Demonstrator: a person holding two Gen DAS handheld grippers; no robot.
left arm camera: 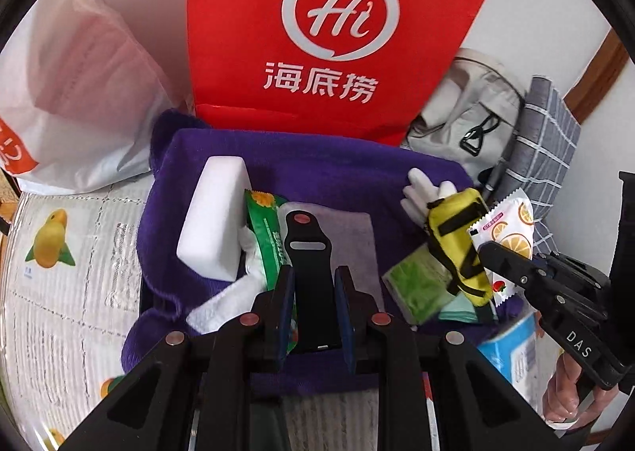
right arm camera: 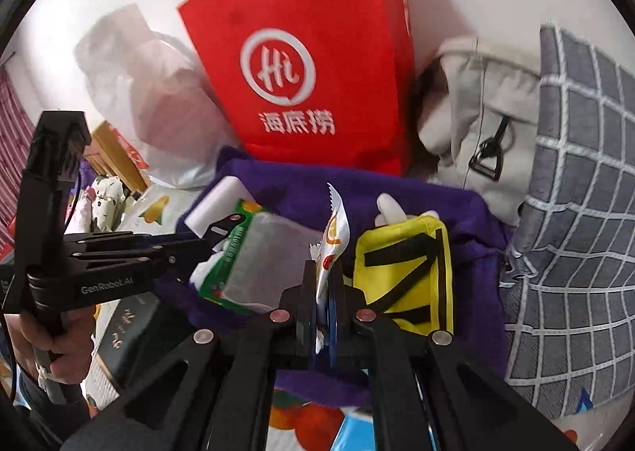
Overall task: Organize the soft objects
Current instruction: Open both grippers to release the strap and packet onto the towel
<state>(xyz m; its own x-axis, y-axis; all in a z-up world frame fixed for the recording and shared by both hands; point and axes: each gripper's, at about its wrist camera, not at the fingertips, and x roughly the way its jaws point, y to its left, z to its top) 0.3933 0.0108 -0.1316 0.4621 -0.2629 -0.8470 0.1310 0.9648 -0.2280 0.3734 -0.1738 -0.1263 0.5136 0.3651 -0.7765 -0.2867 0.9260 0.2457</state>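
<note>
My left gripper [left arm camera: 313, 284] is shut on a black strap [left arm camera: 305, 248] with a red dot, held over the purple towel [left arm camera: 317, 165]. On the towel lie a white foam block [left arm camera: 214, 213], a green wipes pack [left arm camera: 264, 229], a white glove [left arm camera: 422, 189], a yellow pouch [left arm camera: 456, 240] and a green packet [left arm camera: 420, 286]. My right gripper [right arm camera: 323, 272] is shut on a white sachet [right arm camera: 335, 233] printed with orange slices, just left of the yellow pouch [right arm camera: 405, 272]. The left gripper [right arm camera: 198, 248] shows at the left, above the wipes pack [right arm camera: 254, 256].
A red paper bag [left arm camera: 333, 34] stands behind the towel, with a white plastic bag [left arm camera: 79, 94] to its left. A grey backpack [right arm camera: 476, 114] and a checked grey cloth [right arm camera: 575, 193] lie at the right. A blue-and-white box [left arm camera: 512, 352] sits near the front right.
</note>
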